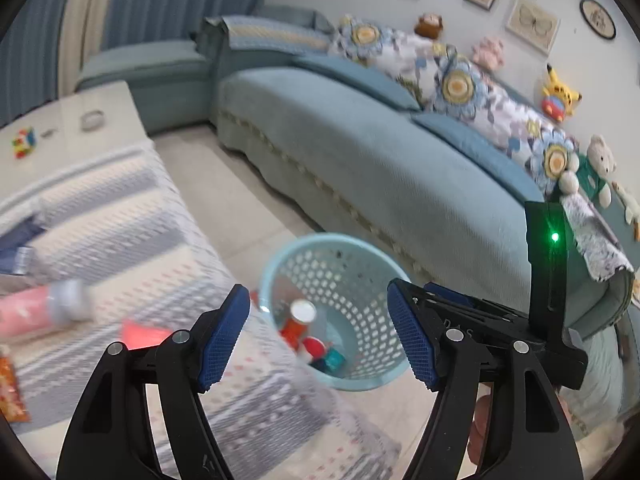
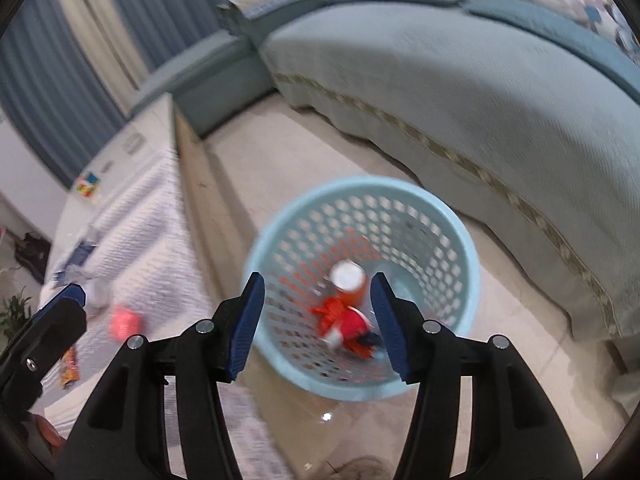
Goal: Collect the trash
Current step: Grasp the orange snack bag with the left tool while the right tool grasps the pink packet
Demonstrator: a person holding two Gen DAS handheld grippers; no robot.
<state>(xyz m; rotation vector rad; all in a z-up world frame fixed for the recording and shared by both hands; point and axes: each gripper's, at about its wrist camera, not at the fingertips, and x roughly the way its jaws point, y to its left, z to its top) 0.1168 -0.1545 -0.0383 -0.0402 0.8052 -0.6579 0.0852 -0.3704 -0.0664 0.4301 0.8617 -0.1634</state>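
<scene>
The basket [image 2: 362, 284], a pale blue perforated plastic bin, stands on the floor between the cloth-covered table [image 1: 132, 264] and the sofa [image 1: 360, 152]. It already holds an orange can [image 2: 348, 284], standing roughly upright, and crumpled red wrappers [image 2: 344, 320] at the bottom. Trash not yet collected lies on the table: a pink bottle [image 1: 44, 312] on its side near the left edge of the left wrist view, a small red scrap [image 1: 142, 336] just beside the left finger, and an orange packet [image 1: 12, 388] at the table's near edge. The bottle appears light, rigid and smooth, so it may roll or slip; judged best taken across its body near the middle. The scrap and packet look thin, soft and crushable, best pinched at a raised fold or edge. The left gripper [image 1: 320, 340] stands wide open over the basket with nothing between its pads. The right gripper [image 2: 318, 324] is partly open above the basket, also empty, its pads touching nothing. Motion blur prevents finer reading of the table items.
</scene>
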